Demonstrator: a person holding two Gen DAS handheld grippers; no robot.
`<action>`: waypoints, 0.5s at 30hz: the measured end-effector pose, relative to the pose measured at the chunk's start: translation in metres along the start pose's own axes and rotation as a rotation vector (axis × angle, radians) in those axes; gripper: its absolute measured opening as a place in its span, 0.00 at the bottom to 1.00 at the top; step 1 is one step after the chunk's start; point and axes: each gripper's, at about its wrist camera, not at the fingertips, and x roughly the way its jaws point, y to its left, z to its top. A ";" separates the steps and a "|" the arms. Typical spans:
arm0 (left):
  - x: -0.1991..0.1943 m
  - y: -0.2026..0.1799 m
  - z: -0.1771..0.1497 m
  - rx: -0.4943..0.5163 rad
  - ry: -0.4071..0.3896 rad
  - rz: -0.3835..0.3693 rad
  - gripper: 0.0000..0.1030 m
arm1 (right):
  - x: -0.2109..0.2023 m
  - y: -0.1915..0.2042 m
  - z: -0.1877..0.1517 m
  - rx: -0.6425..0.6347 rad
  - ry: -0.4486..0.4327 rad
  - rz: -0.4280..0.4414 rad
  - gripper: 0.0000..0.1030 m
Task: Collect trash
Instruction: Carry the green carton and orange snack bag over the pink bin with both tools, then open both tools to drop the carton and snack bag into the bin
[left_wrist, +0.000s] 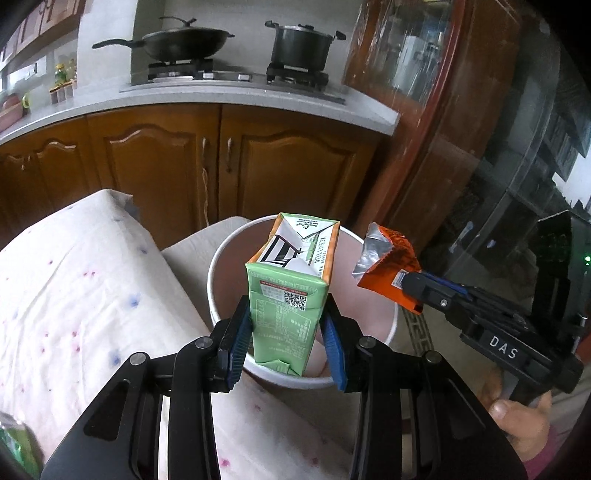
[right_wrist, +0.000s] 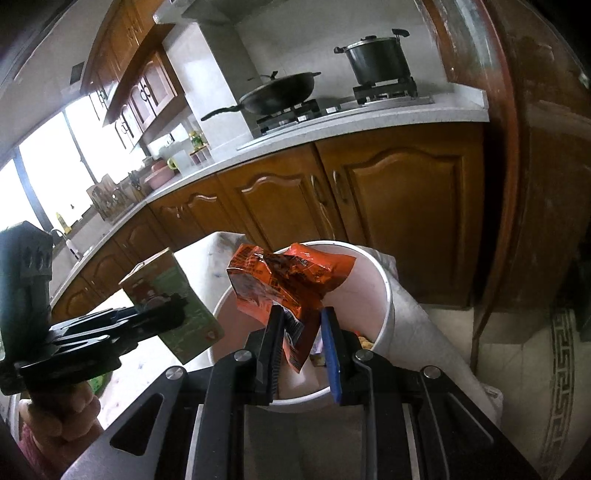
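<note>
— Jaws on both tools are clamped on trash: the left gripper pinches a green drink carton between its blue pads, the right gripper a crumpled orange snack wrapper.

— Where do the two pieces sit?

— Both hang over a white bin, the carton upright above its mouth, the wrapper at about three o'clock from it, above the rim.

— What does each camera add?

— Only the left wrist view shows the wrapper's silver inner lining and the flowered cloth at nine o'clock. Only the right wrist view looks into the bin, where scraps lie at the bottom, and takes in the window at nine o'clock.

— And the hands?

— Each gripper tilts downward toward the bin. A hand grips the right tool's handle at four o'clock in the left view; the other hand shows at eight o'clock in the right view.
</note>
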 end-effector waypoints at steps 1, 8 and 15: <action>0.003 0.000 0.001 -0.001 0.004 0.002 0.34 | 0.002 -0.001 0.000 -0.001 0.003 -0.001 0.20; 0.030 0.002 0.006 -0.011 0.061 0.001 0.34 | 0.017 -0.006 0.004 -0.007 0.033 -0.015 0.20; 0.033 0.006 0.005 -0.035 0.082 -0.012 0.49 | 0.025 -0.016 0.007 0.042 0.048 0.008 0.42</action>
